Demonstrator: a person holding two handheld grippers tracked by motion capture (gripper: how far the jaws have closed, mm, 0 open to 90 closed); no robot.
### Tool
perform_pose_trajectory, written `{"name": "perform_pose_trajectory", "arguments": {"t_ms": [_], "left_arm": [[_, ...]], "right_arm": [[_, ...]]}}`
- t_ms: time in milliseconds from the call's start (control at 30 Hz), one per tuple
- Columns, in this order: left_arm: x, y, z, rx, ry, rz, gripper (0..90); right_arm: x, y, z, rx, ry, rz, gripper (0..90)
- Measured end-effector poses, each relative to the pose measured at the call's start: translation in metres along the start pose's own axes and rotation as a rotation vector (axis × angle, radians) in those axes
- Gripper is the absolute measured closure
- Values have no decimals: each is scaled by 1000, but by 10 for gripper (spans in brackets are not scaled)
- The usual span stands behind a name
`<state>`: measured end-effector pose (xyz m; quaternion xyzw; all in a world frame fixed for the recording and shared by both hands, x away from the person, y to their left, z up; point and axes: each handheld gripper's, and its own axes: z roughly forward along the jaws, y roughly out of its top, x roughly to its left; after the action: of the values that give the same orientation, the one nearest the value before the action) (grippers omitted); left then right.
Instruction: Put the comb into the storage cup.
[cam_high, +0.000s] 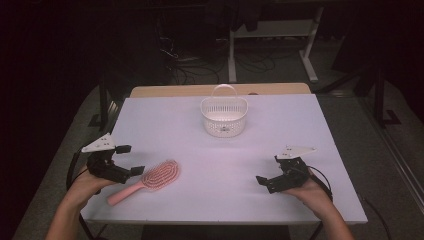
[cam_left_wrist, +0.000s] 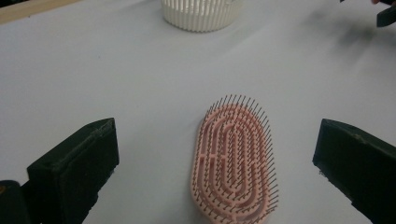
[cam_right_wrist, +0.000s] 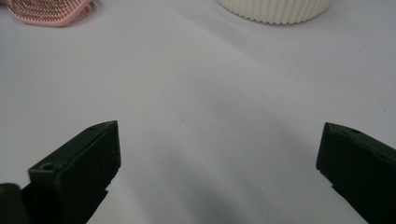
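The jaws of the left gripper (cam_left_wrist: 217, 163) are spread wide, released, with nothing between the pads, and the head of the pink hairbrush (cam_left_wrist: 235, 163) is framed in the gap between them, bristles up. In the high view the same gripper (cam_high: 125, 160) is seen just beside the brush head (cam_high: 161, 175), apart from it or barely so; whether a jaw tip touches cannot be told. The brush lies flat on the white table (cam_high: 300, 115) near the front left, its handle running toward the front edge and to the left.

For the grasp to be made well, the jaws are best lowered until the pads stand on either side of the head's long edges, and closed across its narrow width rather than onto the bristles, which would probably give and let the brush twist. A hold nearer the neck is judged steadier for a carry to the white basket (cam_high: 224, 116), which stands well apart toward the far side of the table.

The right gripper (cam_high: 267, 175) is also held open and empty, low over bare table at the front right. Each tool is gripped from behind by a hand, with the forearms brought in from the near edge and the jaws angled inward toward the table's middle.
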<state>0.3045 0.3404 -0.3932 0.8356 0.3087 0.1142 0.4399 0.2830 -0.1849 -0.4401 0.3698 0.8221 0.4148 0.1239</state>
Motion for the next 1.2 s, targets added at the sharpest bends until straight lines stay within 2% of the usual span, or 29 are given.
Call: {"name": "perform_pose_trajectory", "arguments": {"t_ms": [667,1200], "left_arm": [[-5,-2,4,142,6,45,0],[-8,-7,13,276,10,82,0]], "right_arm": [[1,0,1,3,0,-1,0],[0,0,1,2,0,1,0]]}}
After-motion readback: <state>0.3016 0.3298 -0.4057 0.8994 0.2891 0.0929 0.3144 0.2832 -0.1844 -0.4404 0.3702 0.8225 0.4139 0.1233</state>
